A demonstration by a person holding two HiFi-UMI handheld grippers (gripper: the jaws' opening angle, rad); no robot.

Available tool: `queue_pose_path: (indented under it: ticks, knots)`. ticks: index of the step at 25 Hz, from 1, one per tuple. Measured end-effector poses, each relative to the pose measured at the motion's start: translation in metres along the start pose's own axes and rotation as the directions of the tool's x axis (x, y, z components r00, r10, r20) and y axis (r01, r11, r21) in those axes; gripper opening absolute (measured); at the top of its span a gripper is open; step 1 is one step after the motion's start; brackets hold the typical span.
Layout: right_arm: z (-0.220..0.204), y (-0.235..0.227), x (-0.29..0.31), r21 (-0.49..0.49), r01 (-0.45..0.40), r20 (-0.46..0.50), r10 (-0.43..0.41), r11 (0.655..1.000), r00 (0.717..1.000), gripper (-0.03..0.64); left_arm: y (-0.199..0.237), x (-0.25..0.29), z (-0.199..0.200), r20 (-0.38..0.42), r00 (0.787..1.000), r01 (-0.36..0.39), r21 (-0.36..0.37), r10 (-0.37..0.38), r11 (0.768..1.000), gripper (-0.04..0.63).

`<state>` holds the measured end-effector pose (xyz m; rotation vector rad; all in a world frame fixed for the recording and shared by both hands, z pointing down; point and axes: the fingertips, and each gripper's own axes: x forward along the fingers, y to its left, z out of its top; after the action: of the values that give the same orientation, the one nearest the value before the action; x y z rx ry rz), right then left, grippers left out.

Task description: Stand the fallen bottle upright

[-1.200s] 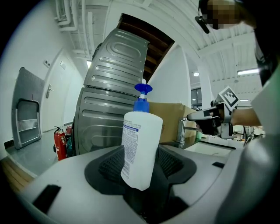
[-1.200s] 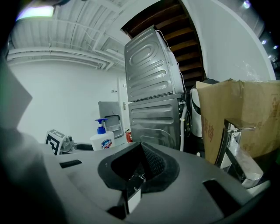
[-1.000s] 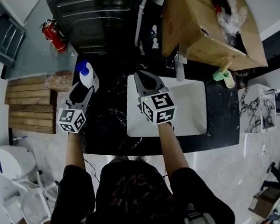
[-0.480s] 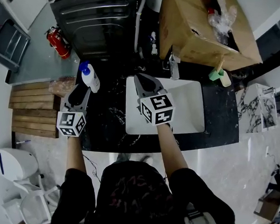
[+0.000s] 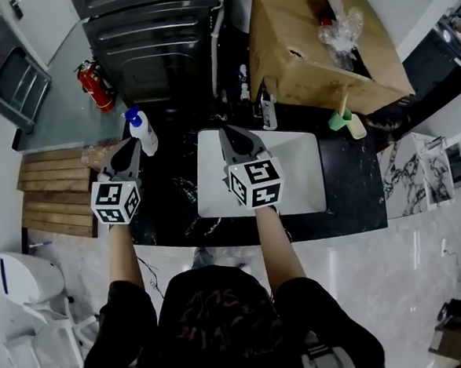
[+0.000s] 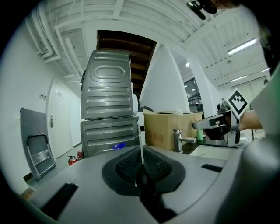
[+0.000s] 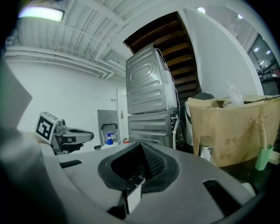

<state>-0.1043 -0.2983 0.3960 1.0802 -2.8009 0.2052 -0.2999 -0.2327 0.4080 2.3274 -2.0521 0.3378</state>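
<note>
Seemingly upright bottle [image 5: 143, 131] near countertop [image 5: 173, 211] edge

Both grippers are held out in front of the body, pointing forward and roughly level. The left gripper [image 5: 129, 150], carried on the outstretched left arm [image 5: 123, 250], is seen with its jaws closing, nearly together, nothing between them. The right gripper [image 5: 235, 134], on the right arm [image 5: 278, 241], is held with jaws together.
</note>
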Motion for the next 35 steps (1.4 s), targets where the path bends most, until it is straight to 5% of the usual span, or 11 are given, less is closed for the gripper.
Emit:
queue_pose_path:
  ticks: [17, 35]
  knots:
    - [0.030, -0.017, -0.080, -0.040, 0.071, 0.097, -0.067, 0.997, 0.993, 0.012, -0.041, -0.041, 0.078, 0.090, 0.994, -0.068, 0.013, 0.067, 0.998, 0.015]
    - [0.033, -0.020, -0.124, -0.064, 0.103, 0.119, -0.095, 0.993, 0.988, 0.011, -0.071, -0.084, 0.080, 0.105, 0.988, -0.109, -0.048, 0.113, 0.993, 0.015]
